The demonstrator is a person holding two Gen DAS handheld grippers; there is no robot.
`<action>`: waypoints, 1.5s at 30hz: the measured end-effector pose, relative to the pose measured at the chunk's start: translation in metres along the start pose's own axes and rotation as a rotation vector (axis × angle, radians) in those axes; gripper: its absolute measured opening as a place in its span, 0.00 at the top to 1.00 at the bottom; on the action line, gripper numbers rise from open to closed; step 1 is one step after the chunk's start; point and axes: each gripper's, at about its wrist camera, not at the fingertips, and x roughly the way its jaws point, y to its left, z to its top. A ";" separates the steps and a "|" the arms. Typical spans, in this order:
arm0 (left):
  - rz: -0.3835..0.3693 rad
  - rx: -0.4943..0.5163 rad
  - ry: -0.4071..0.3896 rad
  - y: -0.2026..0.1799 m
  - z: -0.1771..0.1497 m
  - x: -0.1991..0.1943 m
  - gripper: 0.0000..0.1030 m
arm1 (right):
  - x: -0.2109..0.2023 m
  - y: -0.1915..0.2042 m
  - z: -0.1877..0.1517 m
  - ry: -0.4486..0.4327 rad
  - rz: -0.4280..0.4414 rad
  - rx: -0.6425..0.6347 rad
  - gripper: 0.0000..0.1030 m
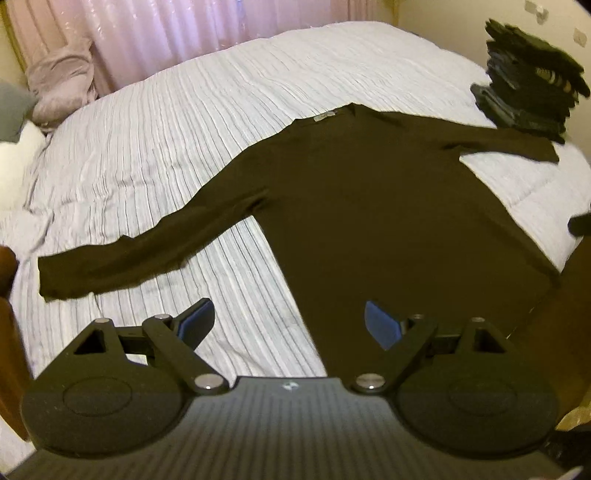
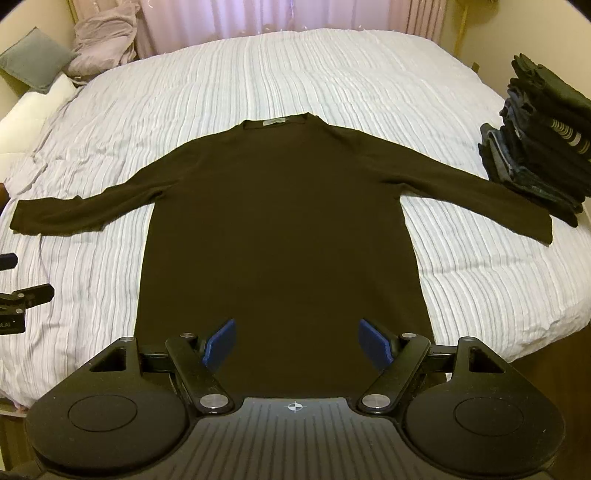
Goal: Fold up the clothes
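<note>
Landmark: dark brown long-sleeved sweater (image 2: 280,229), spread flat on the bed (image 2: 280,66), front or back cannot be told.
Sweater, placement: it lies in the middle of the striped white bedspread, neckline toward the far side, hem toward the near edge of the bed.
Neck label: a small pale tag (image 2: 275,122) sits inside the sweater's collar.
Sweater, sleeves: both are stretched outward; the one at picture left (image 2: 74,214) reaches toward the pillow side, the one at picture right (image 2: 491,199) ends just beside the stack.
Folded stack: a pile of dark folded clothes (image 2: 543,147) stands on the bed beyond the sweater's picture-right sleeve, near that cuff.
Pillows: a grey cushion (image 2: 33,59) and a white pillow (image 2: 37,107) lie well apart from the sweater, past its picture-left sleeve.
Pink bundle: crumpled pale pink fabric (image 2: 103,40) rests at the far corner, beyond the sweater's picture-left shoulder.
Curtain: a pink curtain (image 2: 280,18) hangs behind the bed, past the sweater's neckline.
Right tongs (image 2: 295,345): wide apart, blue pads empty, above the sweater's hem at its middle.
Left tongs (image 1: 288,325): wide apart, nothing between the pads, above the sweater's hem corner on the side of the picture-left sleeve; one pad is over the bedspread, the other over the sweater.
</note>
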 end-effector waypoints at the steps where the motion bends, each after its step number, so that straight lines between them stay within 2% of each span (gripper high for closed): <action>1: 0.010 -0.008 0.008 0.001 0.000 0.001 0.16 | 0.000 0.000 0.000 0.000 -0.001 0.001 0.26; 4: 0.050 0.006 0.026 0.003 0.002 0.003 0.16 | 0.000 0.000 -0.001 -0.001 0.000 0.005 0.26; 10: 0.044 -0.051 -0.014 0.014 -0.001 -0.002 0.16 | 0.000 0.000 -0.001 -0.004 0.006 0.007 0.26; 13: 0.064 -0.036 -0.046 0.014 -0.004 -0.004 0.16 | 0.001 0.000 -0.001 -0.002 0.014 0.005 0.26; 16: 0.051 0.001 -0.068 0.013 -0.010 -0.007 0.16 | 0.002 0.001 -0.002 -0.001 0.022 0.002 0.26; 20: 0.064 -0.006 -0.006 0.012 -0.010 -0.005 0.16 | 0.004 0.001 -0.002 0.000 0.033 -0.005 0.26; 27: 0.100 0.084 0.025 -0.004 -0.010 -0.006 0.16 | 0.006 0.002 -0.002 -0.003 0.054 -0.025 0.26; 39: 0.151 0.044 0.026 -0.010 -0.008 -0.015 0.16 | 0.011 -0.006 0.005 -0.014 0.093 -0.062 0.26; 45: 0.212 -0.035 0.032 0.002 -0.020 -0.030 0.15 | 0.019 0.002 0.012 -0.010 0.141 -0.123 0.26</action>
